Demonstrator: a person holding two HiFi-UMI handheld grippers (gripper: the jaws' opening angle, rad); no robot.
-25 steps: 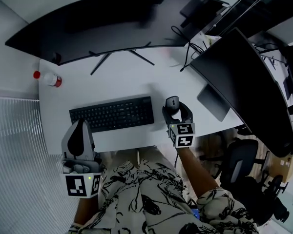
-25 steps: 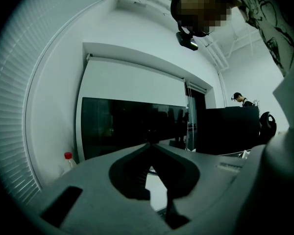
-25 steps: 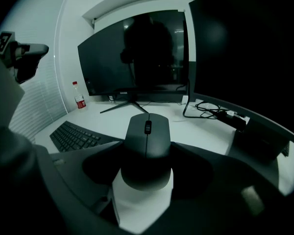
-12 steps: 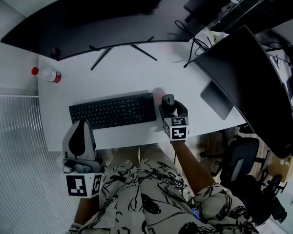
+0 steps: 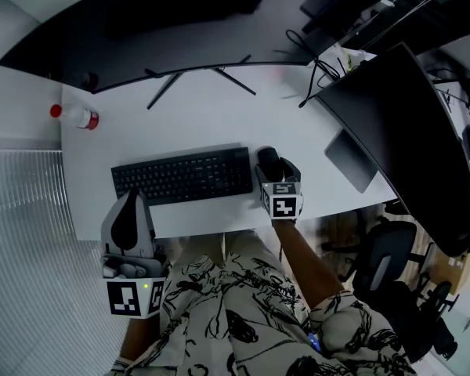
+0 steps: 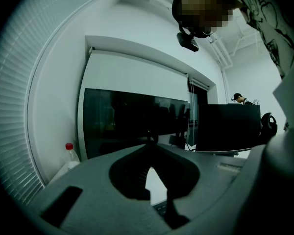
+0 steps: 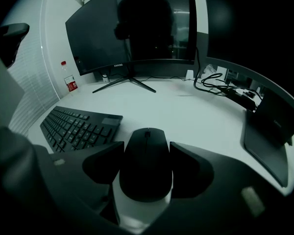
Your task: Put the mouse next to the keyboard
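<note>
The black mouse (image 5: pixel 267 160) (image 7: pixel 147 173) sits between the jaws of my right gripper (image 5: pixel 276 170) (image 7: pixel 146 151), which is shut on its sides. It is just off the right end of the black keyboard (image 5: pixel 182 177) (image 7: pixel 78 126), low over the white desk (image 5: pixel 211 116); whether it touches the surface I cannot tell. My left gripper (image 5: pixel 128 204) (image 6: pixel 150 146) hangs off the desk's front left, above the person's lap. Its jaws are shut with nothing in them, pointing towards the big monitor.
A wide curved monitor (image 5: pixel 141 30) on a spider-leg stand spans the back. A second dark monitor (image 5: pixel 392 131) stands at the right, its base plate (image 5: pixel 348 159) near the mouse. A red-capped bottle (image 5: pixel 77 118) is at the far left; cables (image 5: pixel 317 73) lie at the back right. An office chair (image 5: pixel 384 265) is beside the desk.
My right gripper has carried the mouse leftwards, from a short way off to right beside the keyboard's right end. The left gripper has stayed put.
</note>
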